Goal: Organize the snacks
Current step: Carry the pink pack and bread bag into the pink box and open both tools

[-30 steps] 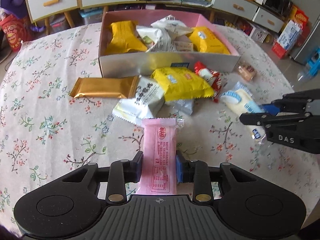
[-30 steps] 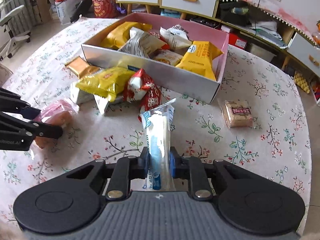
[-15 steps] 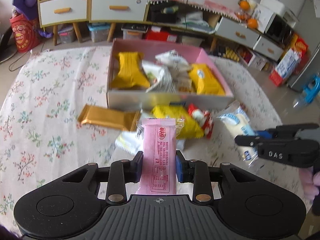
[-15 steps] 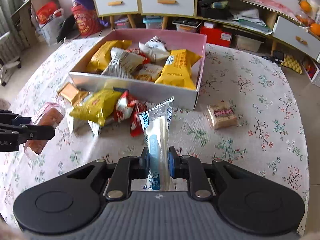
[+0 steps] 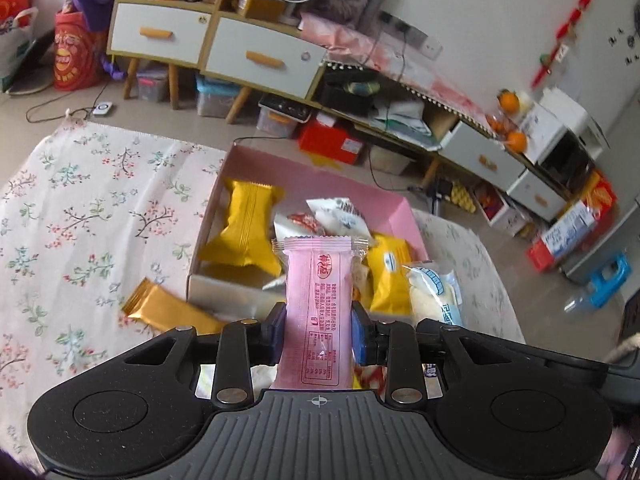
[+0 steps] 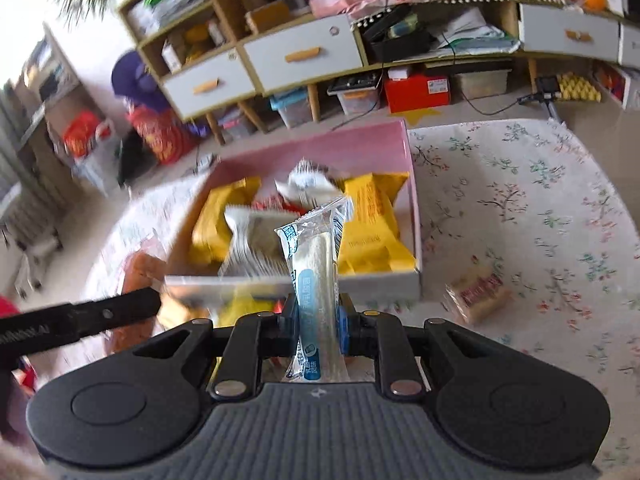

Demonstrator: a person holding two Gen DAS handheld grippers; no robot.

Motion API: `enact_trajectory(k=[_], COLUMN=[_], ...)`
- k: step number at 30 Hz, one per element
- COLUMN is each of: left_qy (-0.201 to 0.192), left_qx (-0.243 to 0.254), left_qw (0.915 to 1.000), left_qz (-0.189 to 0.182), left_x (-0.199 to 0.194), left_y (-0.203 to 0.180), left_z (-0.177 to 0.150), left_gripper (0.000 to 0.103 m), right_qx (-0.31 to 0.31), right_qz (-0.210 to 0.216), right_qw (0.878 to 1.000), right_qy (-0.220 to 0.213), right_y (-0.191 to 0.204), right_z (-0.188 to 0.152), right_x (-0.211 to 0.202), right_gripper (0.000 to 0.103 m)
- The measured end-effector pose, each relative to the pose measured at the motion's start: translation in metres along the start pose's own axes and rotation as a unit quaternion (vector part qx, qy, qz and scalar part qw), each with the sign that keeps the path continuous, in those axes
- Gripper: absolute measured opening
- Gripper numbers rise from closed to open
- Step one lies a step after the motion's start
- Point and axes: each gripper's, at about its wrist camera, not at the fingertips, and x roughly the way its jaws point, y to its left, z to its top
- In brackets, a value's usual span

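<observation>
**Both grippers loaded above the box**

Left gripper (image 5: 319, 334) clamped on a pink bar (image 5: 318, 312), right gripper (image 6: 318, 326) clamped on a clear bun pack (image 6: 316, 276). Both snacks held upright in the air, just short of the pink box (image 5: 352, 184) of yellow and white packets. Gold bar (image 5: 168, 312) left on the floral cloth (image 5: 80, 216) beside the box; small brown packet (image 6: 478, 292) near its other side.

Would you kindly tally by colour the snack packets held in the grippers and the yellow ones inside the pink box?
Pink packet, left gripper: 1
Clear blue-white packet, right gripper: 1
Yellow packets, pink cardboard box: 2
Total: 4
</observation>
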Motion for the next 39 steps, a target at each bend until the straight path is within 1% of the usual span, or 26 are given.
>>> enact_trajectory(k=[2,5,8,9,12,15,17,25,29,30,31,32,34,35,36,38,39], left_qy=[0.001,-0.013,-0.015,-0.015,-0.021,-0.021,-0.019,-0.013,-0.023,-0.027,-0.03,-0.029,-0.034,-0.04,-0.043,-0.045,-0.045], left_qx=[-0.009,0.009,0.029,0.036,0.062,0.075,0.086,0.1,0.107,0.11,0.11,0.107,0.098,0.095,0.092,0.088,0.088], left_qw=[1.0,0.9999,0.9992,0.999,0.9978,0.9969,0.9961,0.9941,0.9931,0.9925,0.9921,0.9922,0.9927,0.9928,0.9929,0.9932,0.9933], left_qz=[-0.001,0.003,-0.022,-0.022,-0.01,-0.006,0.006,0.039,0.042,0.046,0.052,0.057,0.06,0.062,0.062,0.06,0.06], left_x=[0.008,0.017,0.031,0.036,0.052,0.065,0.077,0.113,0.118,0.118,0.118,0.118,0.114,0.11,0.106,0.098,0.095], left_y=[0.0,-0.004,-0.008,-0.009,-0.013,-0.016,-0.018,-0.018,-0.018,-0.019,-0.019,-0.018,-0.016,-0.015,-0.014,-0.012,-0.011], left_z=[0.007,0.02,0.034,0.039,0.055,0.067,0.072,0.075,0.076,0.076,0.075,0.075,0.073,0.071,0.071,0.068,0.067], left_gripper=[0.029,0.029,0.029,0.029,0.029,0.029,0.029,0.029,0.03,0.032,0.037,0.042,0.061,0.063,0.065,0.068,0.072], right_qx=[0.02,0.045,0.052,0.055,0.062,0.064,0.066,0.063,0.065,0.065,0.064,0.062,0.064,0.068,0.07,0.07,0.067], right_qz=[0.007,0.016,0.018,0.021,0.033,0.032,0.029,0.03,0.03,0.031,0.033,0.033,0.029,0.031,0.035,0.043,0.042], right_qw=[1.0,0.999,0.998,0.998,0.997,0.997,0.997,0.997,0.997,0.996,0.996,0.996,0.996,0.995,0.995,0.995,0.995], right_qy=[-0.007,-0.017,-0.027,-0.03,-0.038,-0.038,-0.036,-0.039,-0.042,-0.043,-0.046,-0.049,-0.059,-0.062,-0.064,-0.065,-0.065], right_y=[-0.003,-0.008,-0.009,-0.009,-0.009,-0.009,-0.008,-0.01,-0.011,-0.011,-0.011,-0.011,-0.011,-0.011,-0.012,-0.013,-0.013], right_z=[0.006,0.015,0.024,0.027,0.033,0.036,0.039,0.043,0.043,0.043,0.043,0.044,0.045,0.045,0.045,0.046,0.045], right_x=[0.005,0.015,0.024,0.027,0.035,0.043,0.048,0.054,0.056,0.056,0.056,0.056,0.052,0.049,0.047,0.043,0.042], right_gripper=[0.016,0.016,0.016,0.017,0.017,0.017,0.017,0.017,0.017,0.017,0.017,0.02,0.028,0.037,0.041,0.043,0.044])
